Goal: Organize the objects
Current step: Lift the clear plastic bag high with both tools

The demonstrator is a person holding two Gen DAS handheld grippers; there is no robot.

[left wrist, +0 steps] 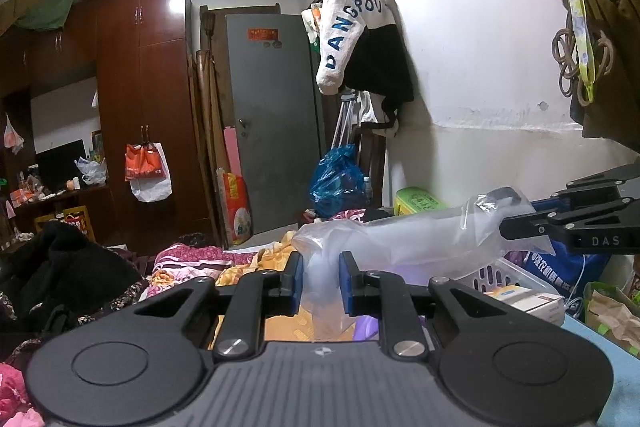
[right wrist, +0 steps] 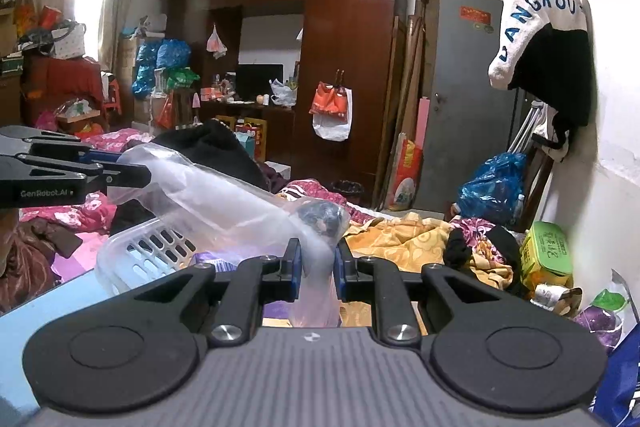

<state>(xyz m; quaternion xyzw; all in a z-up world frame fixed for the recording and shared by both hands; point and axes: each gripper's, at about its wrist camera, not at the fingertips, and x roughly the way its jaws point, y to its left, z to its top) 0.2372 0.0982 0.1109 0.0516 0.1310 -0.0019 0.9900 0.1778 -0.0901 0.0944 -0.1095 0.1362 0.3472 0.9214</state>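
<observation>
Left gripper [left wrist: 320, 281], low centre of the left wrist view: blue pads clamped on one end of a clear plastic bag [left wrist: 404, 239]. The film bunches between the pads and hangs below them.

Right gripper [right wrist: 316, 267], low centre of the right wrist view: likewise clenched on the other end of the bag [right wrist: 224, 203], with pinkish film pinched between its pads. Something dark and rounded shows through the plastic just above those pads; what it is cannot be told.

The bag stretches between the two grippers, held up over a white slotted basket [left wrist: 500, 275]. In the left view it runs from centre to the right edge, where the right gripper enters. In the right view it runs up to the left edge, where the left gripper enters; the basket [right wrist: 148, 247] sits lower left, under the bag.

Surroundings: bed with yellow and pink floral bedding [right wrist: 404, 239], centre right. Brown wardrobe [right wrist: 348, 47] at upper centre, an orange bag hanging on its door. Grey door [left wrist: 276, 119] at centre. White and black garment [left wrist: 356, 31] hanging on the wall, upper centre. Green box [right wrist: 548, 255] at right.
</observation>
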